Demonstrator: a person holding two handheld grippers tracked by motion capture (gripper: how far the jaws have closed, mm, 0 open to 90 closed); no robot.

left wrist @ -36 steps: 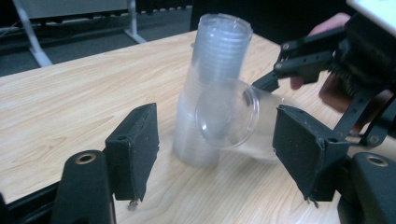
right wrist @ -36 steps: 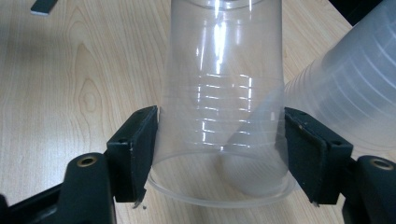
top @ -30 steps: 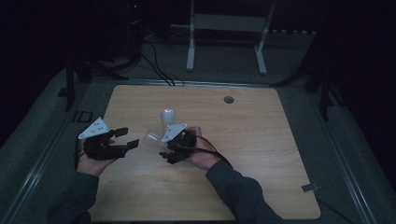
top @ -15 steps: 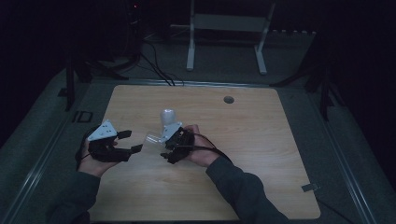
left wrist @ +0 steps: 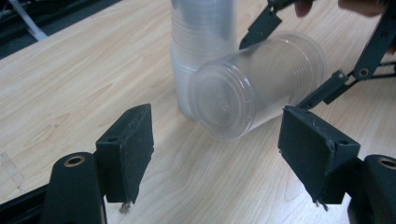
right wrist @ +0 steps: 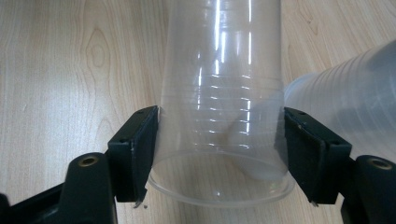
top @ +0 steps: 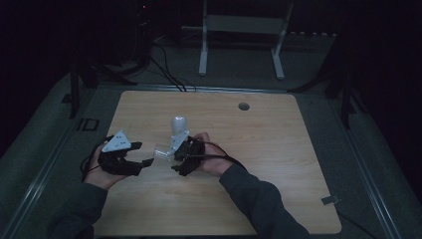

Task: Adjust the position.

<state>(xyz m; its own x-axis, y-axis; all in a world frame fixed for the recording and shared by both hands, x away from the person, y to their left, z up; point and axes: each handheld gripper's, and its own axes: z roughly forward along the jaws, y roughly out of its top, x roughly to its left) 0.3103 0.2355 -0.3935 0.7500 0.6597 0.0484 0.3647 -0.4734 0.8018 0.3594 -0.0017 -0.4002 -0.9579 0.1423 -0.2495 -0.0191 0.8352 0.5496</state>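
Clear ribbed plastic cup (right wrist: pixel 219 116) lying on its side near the middle of the light wooden table (top: pixel 278 149), clamped close to its rim between the pads of the right gripper (right wrist: pixel 219 154), base turned toward the left gripper (left wrist: pixel 224 154). Touching or just beside it, an upright stack of the same clear cups (left wrist: pixel 201 32). Hard to tell in the dim high view whether the held cup (top: pixel 161 151) rests on the wood or hangs just clear of it.

Left gripper (top: pixel 143 153) with jaws spread wide, having just been opening, nothing between them, the cup's base (left wrist: pixel 224 100) a little ahead of the pads. Right gripper (top: pixel 168 153) firm on the cup wall, both pads pressed in.

Probably the step of taking one cup apart from the stack (top: pixel 178 124), with the single cup now carried by the right side alone.

Next, most likely: turn the cup upright and set it down well apart from the stack. Calls for a slow wrist roll, a light squeeze so the thin wall does not buckle, and room enough not to knock the stack over.
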